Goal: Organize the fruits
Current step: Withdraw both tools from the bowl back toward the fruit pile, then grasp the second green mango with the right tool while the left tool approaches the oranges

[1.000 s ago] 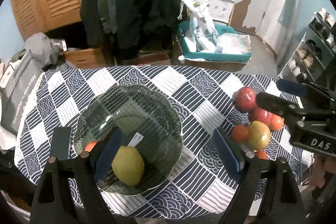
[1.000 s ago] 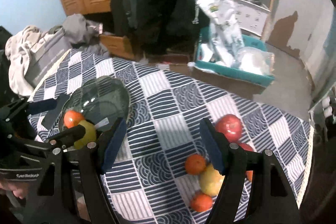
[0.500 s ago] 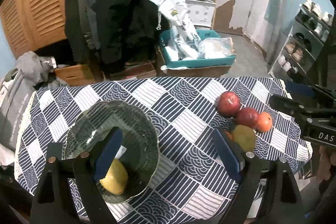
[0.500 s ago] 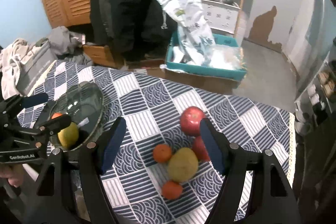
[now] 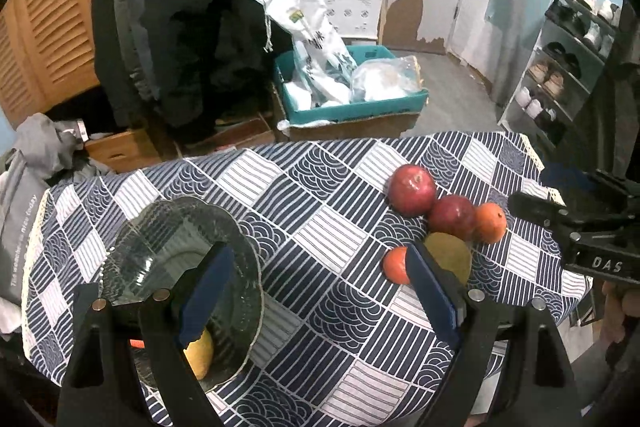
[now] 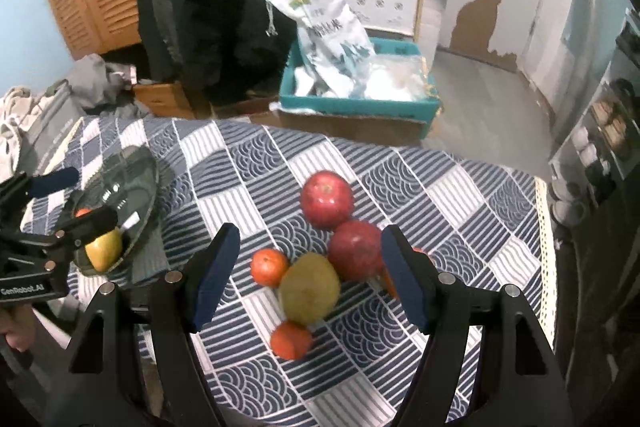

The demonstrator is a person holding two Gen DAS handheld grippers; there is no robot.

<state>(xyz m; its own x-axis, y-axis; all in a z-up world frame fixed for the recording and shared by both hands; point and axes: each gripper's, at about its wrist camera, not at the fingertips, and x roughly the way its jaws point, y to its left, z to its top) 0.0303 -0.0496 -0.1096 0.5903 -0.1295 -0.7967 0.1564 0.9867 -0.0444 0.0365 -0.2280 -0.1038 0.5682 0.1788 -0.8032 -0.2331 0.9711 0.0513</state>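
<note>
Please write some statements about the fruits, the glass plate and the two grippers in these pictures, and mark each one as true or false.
1. Both grippers are open and hold nothing. True: the left gripper and the right gripper are both empty.
2. The glass plate is empty. False: a yellow fruit and a small orange fruit lie in it.
3. Two red apples touch each other. True: the far apple and the near apple are in contact.
4. The green-brown pear is in the plate. False: it lies on the tablecloth among the other fruits.
</note>
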